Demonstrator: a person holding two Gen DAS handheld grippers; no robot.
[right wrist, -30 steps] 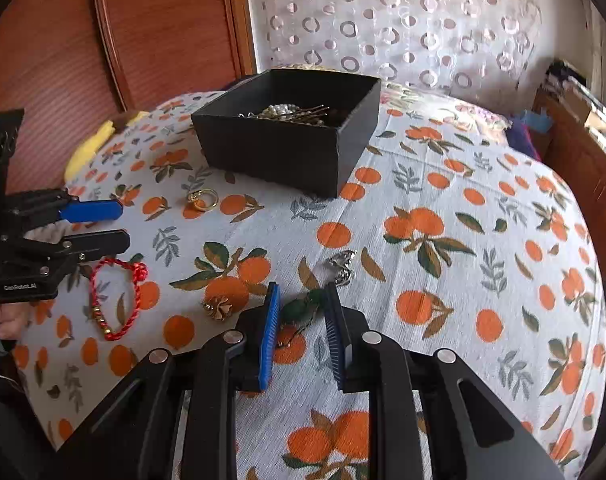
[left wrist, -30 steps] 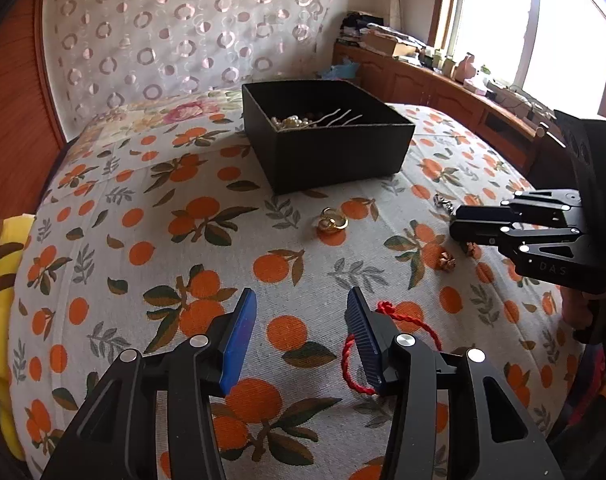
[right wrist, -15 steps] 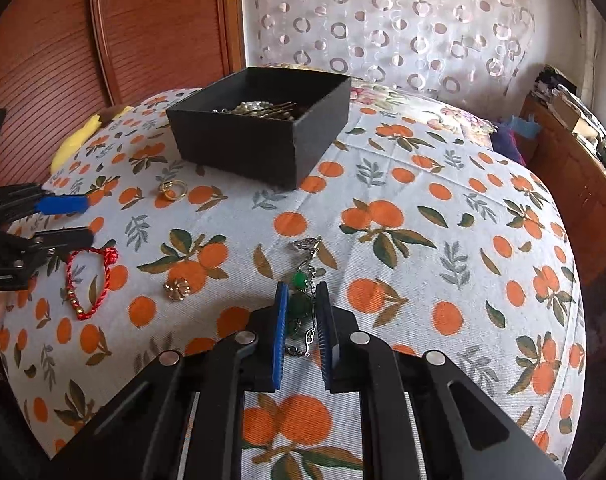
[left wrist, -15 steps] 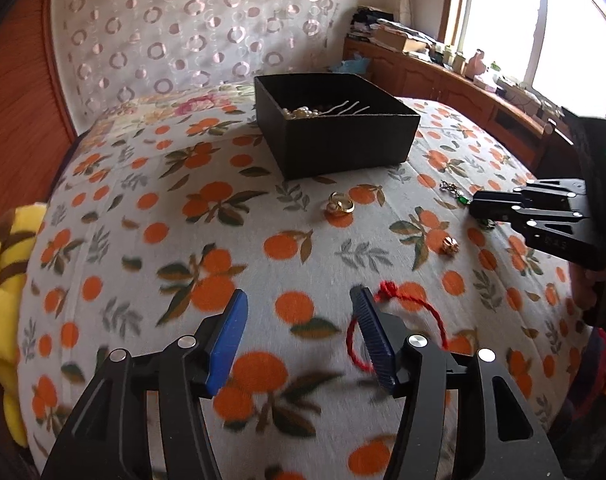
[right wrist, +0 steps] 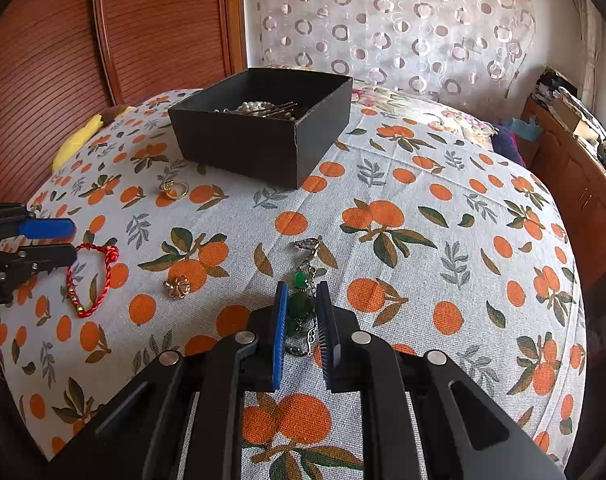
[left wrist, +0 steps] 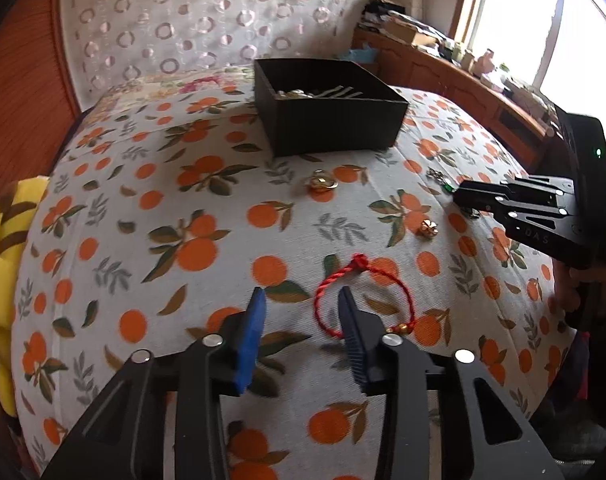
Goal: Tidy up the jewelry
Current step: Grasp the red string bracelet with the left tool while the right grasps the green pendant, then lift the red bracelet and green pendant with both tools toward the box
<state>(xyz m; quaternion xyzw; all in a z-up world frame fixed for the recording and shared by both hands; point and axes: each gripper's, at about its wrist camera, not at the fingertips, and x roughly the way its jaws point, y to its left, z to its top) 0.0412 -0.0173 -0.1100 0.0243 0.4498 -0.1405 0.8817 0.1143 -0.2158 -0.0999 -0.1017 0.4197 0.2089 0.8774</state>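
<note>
Green pendant [right wrist: 301, 300]: lies on the orange-print bedspread [right wrist: 423, 240] between the two pads of the right gripper [right wrist: 301, 294]; its silver chain runs on ahead of the fingertips.
Change from earlier frames: the right gripper's gap has narrowed around the pendant, from straddling it loosely to pads close on either side; the left gripper [left wrist: 301, 300] has drawn back, so the whole red cord bracelet [left wrist: 363, 296] now shows ahead of it.
Pendant long axis: runs along the right gripper's fingers, silver clasp end [right wrist: 309, 245] pointing away toward the black box [right wrist: 263, 132], green stones nearest the pads.
Right gripper state: narrow, pads flanking the green stones (contact on both sides cannot be confirmed).
Left gripper state: wide apart, holding nothing; its right pad overlaps the near edge of the bracelet loop.
Bracelet: flat on the bedspread, knot [left wrist: 360, 261] at the far end, gold beads [left wrist: 399, 327] at the near end.
Other loose pieces: gold ring [right wrist: 174, 189] just in front of the box; small gold flower piece [right wrist: 177, 281] between bracelet and pendant.
Black box contents: pearls and hairpins [right wrist: 267, 109].
</note>
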